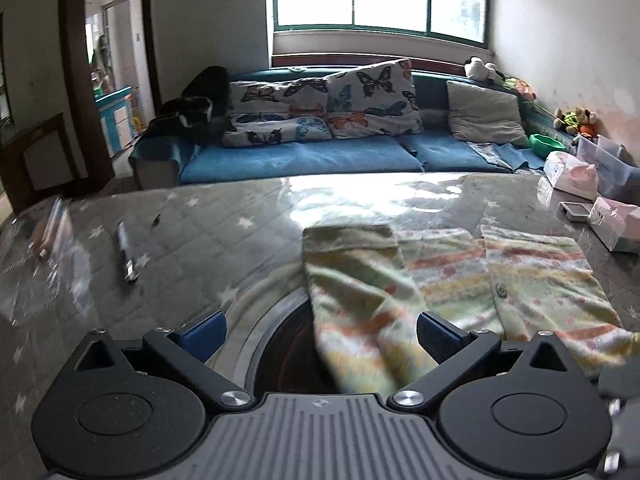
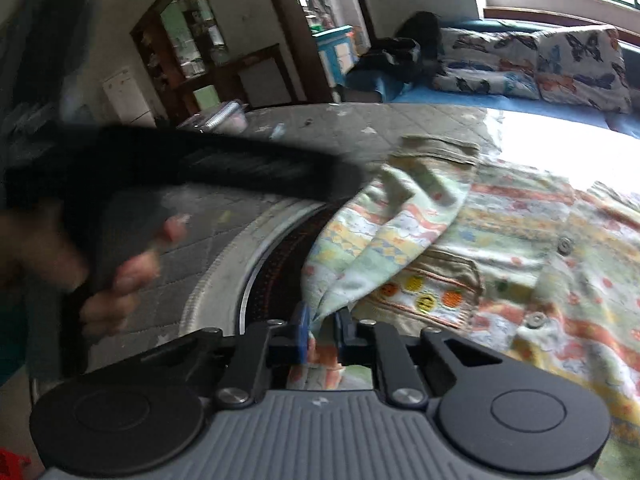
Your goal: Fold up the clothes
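Note:
A small pastel patterned jacket with buttons lies spread on the grey star-print table cover. Its left sleeve with a khaki cuff is folded inward over the body. My left gripper is open, with blue pads on either side of the sleeve's lower part, not gripping it. In the right wrist view, my right gripper is shut on the jacket's sleeve edge, lifting the cloth. The jacket's pocket with embroidered pumpkins shows there. The left gripper appears blurred at the left, held by a hand.
A round black insert with a metal rim sits in the table under the sleeve. A pen-like stick lies at the left. Boxes stand at the right edge. A blue sofa with butterfly cushions is behind.

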Action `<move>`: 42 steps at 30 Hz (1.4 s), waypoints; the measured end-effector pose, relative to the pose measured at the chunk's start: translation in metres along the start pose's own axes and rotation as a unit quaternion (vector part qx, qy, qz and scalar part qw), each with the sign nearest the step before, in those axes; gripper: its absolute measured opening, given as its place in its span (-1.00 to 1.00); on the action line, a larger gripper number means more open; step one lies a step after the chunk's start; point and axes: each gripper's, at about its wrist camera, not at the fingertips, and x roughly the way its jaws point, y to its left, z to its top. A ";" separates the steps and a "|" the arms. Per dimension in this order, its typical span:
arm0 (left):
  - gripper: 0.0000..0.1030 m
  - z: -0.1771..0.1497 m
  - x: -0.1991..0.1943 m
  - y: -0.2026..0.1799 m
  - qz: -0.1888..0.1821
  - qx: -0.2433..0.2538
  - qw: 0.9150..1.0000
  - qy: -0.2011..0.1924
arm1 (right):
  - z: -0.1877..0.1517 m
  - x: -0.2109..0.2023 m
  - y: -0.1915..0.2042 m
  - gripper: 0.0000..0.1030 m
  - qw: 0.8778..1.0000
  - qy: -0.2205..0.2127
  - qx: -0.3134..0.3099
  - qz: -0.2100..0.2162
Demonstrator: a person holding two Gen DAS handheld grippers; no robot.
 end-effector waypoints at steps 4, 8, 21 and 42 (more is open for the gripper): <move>1.00 0.013 0.020 -0.013 -0.015 0.016 1.000 0.007 | -0.006 0.000 0.018 -0.88 0.999 0.001 -0.046 0.019; 0.97 0.024 0.047 -0.030 -0.031 0.036 0.999 0.019 | -0.010 0.012 0.028 -0.88 0.997 0.012 -0.067 0.024; 0.44 0.031 0.117 -0.069 -0.026 0.103 0.993 0.047 | -0.014 0.022 0.029 -0.87 0.997 0.020 -0.066 0.039; -0.73 0.022 0.040 0.050 -0.007 -0.061 0.998 -0.016 | -0.024 0.009 0.038 -0.87 0.997 0.009 -0.078 0.028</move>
